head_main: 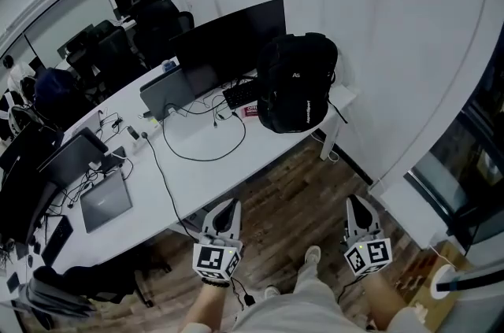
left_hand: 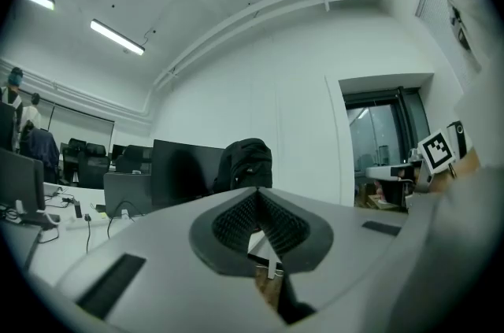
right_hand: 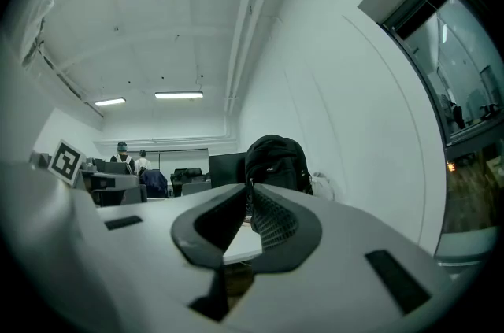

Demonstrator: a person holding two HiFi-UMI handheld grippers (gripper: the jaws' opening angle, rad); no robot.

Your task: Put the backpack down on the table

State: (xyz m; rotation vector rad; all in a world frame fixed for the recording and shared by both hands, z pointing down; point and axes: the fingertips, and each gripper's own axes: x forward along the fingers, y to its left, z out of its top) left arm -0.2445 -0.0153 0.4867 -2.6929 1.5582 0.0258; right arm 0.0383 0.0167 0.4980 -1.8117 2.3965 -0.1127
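Observation:
A black backpack stands upright on the right end of the long white table, next to the wall. It also shows ahead in the left gripper view and in the right gripper view. Both grippers hang well short of it, over the wooden floor in front of the person's legs. My left gripper is shut with nothing in it. My right gripper has its tips together and holds nothing. Neither touches the backpack.
A dark monitor, a keyboard, a grey laptop and looping cables lie on the table. Black chairs stand behind it. A white wall and a glass door close the right side. Two people stand far off.

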